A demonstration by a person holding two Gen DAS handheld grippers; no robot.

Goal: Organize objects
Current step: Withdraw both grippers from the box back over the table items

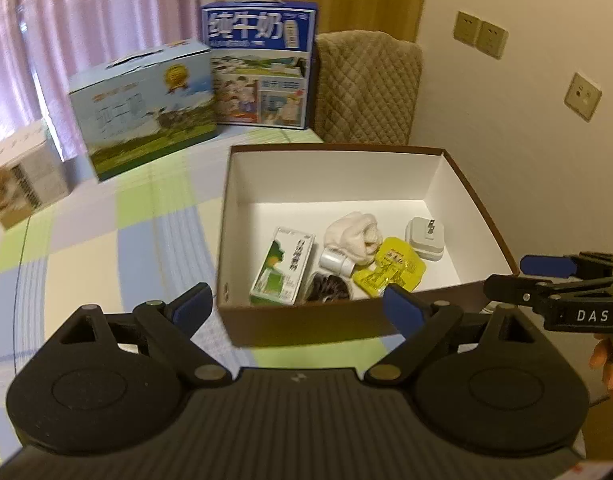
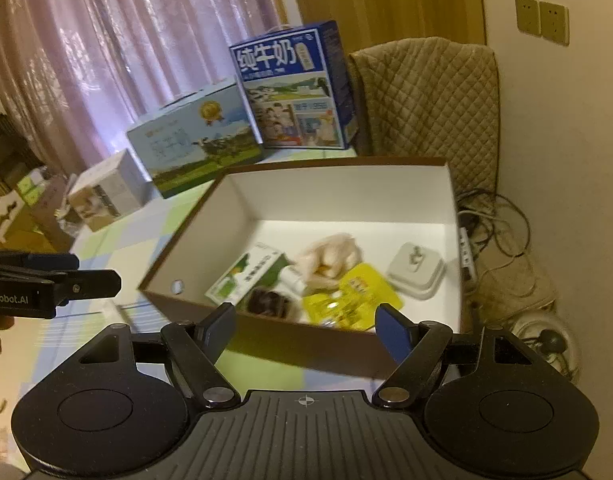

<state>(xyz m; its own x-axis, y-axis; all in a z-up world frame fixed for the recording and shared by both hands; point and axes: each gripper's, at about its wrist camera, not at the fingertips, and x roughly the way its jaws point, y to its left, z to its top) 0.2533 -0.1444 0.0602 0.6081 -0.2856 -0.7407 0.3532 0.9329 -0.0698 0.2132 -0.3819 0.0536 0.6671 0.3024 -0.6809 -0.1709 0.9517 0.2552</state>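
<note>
A brown cardboard box (image 1: 306, 320) with a white inside stands on the checked tablecloth (image 1: 106, 240). In it lie a green-and-white carton (image 1: 282, 266), a small white bottle (image 1: 335, 261), a cream cloth bundle (image 1: 352, 232), a yellow packet (image 1: 390, 266), a white charger plug (image 1: 424, 236) and a dark round item (image 1: 326, 288). My left gripper (image 1: 296, 306) hangs open just before the box's near wall, nothing between its fingers. My right gripper (image 2: 306, 326) is open too, above the same near wall (image 2: 306, 344), and it shows at the right edge of the left wrist view (image 1: 546, 276).
Two milk cartons (image 1: 262, 64) (image 1: 146, 112) and a smaller box (image 1: 22, 176) stand at the table's far side. A quilted chair back (image 1: 366, 88) is behind the brown box. Tangled cables (image 2: 498, 216) lie on the floor to the right. A hand (image 1: 606, 364) holds the right gripper.
</note>
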